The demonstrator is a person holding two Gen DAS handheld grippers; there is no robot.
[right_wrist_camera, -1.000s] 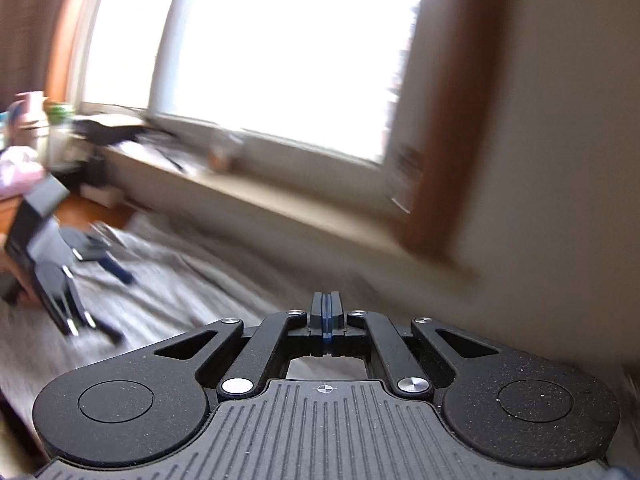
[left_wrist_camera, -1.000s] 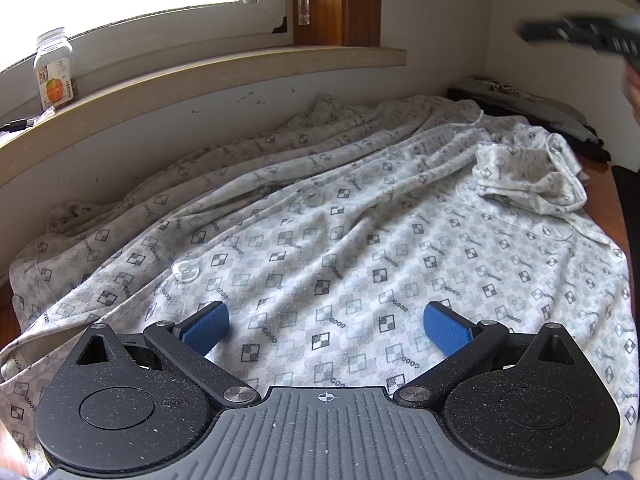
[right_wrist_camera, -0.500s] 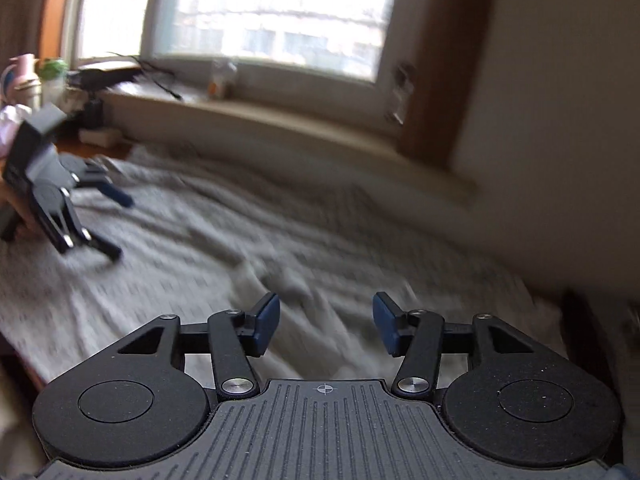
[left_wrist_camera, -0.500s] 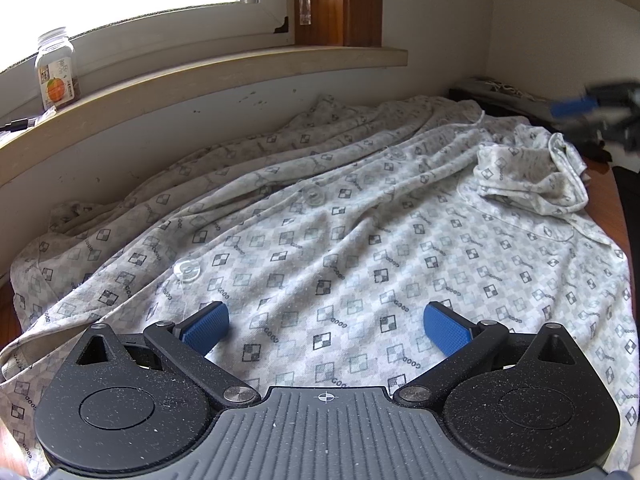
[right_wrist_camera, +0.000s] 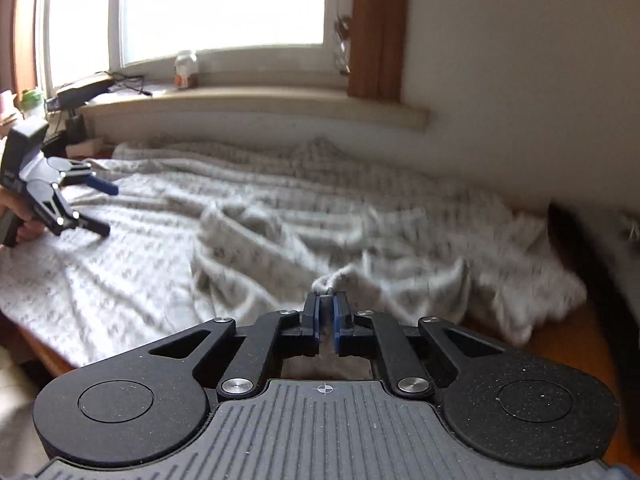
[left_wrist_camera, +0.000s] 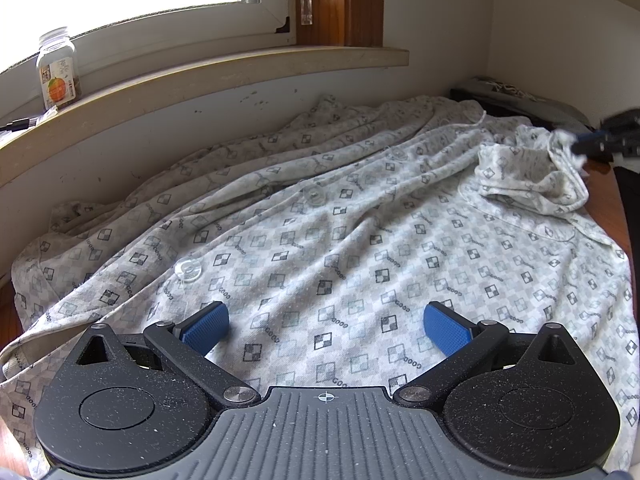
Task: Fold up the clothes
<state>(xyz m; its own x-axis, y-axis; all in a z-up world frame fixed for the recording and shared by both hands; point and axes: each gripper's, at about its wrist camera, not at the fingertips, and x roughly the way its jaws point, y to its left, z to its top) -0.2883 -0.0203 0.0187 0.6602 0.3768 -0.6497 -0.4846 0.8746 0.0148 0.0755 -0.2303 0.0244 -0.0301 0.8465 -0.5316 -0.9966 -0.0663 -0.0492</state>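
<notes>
A pale shirt (left_wrist_camera: pixel 340 240) with a checked-square print and clear buttons lies spread over a wooden table, bunched near its collar (left_wrist_camera: pixel 528 172). My left gripper (left_wrist_camera: pixel 326 328) hovers open just over the shirt's front panel, with nothing between its blue pads. In the right wrist view it shows at the far left (right_wrist_camera: pixel 96 208), held by a hand. My right gripper (right_wrist_camera: pixel 326 312) is at the bunched part of the shirt (right_wrist_camera: pixel 280 220). Its jaws are closing, and a fold of the cloth is pinched between the pads. The left wrist view shows it blurred at the right edge (left_wrist_camera: pixel 580 146).
A windowsill runs behind the table with a glass jar (left_wrist_camera: pixel 56 70) on it. Dark items (left_wrist_camera: pixel 520 100) lie in the back right corner against the wall. Bare table wood (left_wrist_camera: pixel 604 200) shows beside the collar. Boxes and cables (right_wrist_camera: pixel 80 92) crowd the sill's far left.
The right gripper came down from above to the bunched cloth by the collar, opened on the way, then closed on a fold. The left gripper stayed open and still.
</notes>
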